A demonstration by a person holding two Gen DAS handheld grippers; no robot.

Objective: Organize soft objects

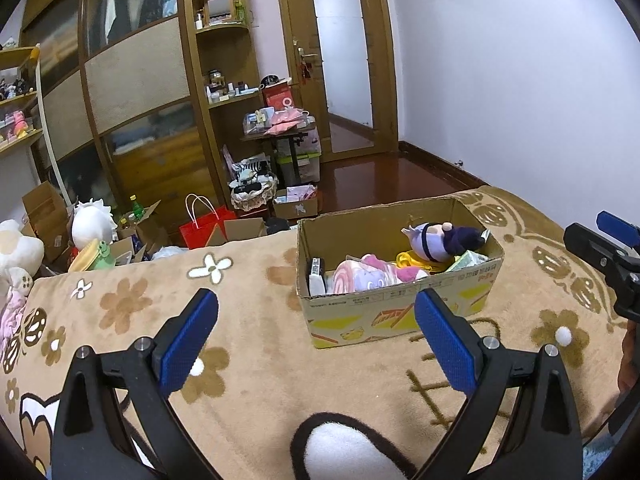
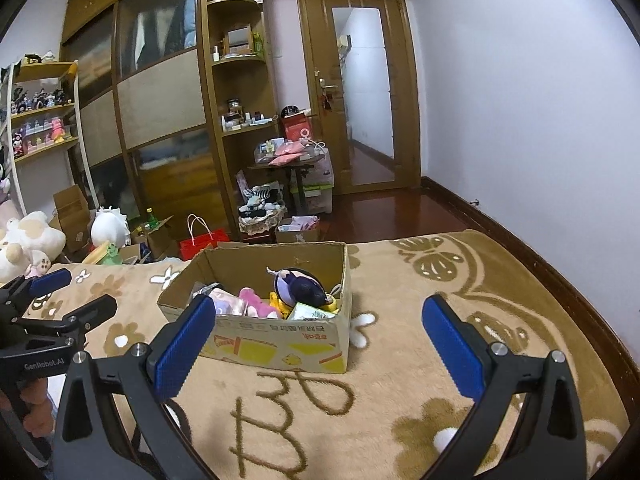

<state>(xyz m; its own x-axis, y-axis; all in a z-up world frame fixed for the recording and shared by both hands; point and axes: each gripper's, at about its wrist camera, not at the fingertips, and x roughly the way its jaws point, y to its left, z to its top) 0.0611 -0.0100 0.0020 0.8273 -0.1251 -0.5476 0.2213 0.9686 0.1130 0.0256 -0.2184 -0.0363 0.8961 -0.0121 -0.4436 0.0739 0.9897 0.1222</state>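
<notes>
Soft toys (image 2: 298, 286) already fill the cardboard box (image 2: 276, 340) near the bed's (image 2: 500, 312) far edge; more plush (image 1: 18, 252) waits past its left edge; both tongs, left (image 1: 316, 332) and right (image 2: 320, 340), hang spread and empty.

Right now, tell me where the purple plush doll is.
The purple plush doll lies inside the cardboard box on the blanket, at its far right corner in the left wrist view, beside the pink plush, ahead of both open grippers.

Ahead of my grippers, a wooden door (image 2: 362, 92) stands at the far wall, a cluttered side table (image 2: 286, 160) just left of it. Farther left, a red paper bag (image 2: 202, 240) sits beside open cartons (image 1: 44, 216) on the floor.
</notes>
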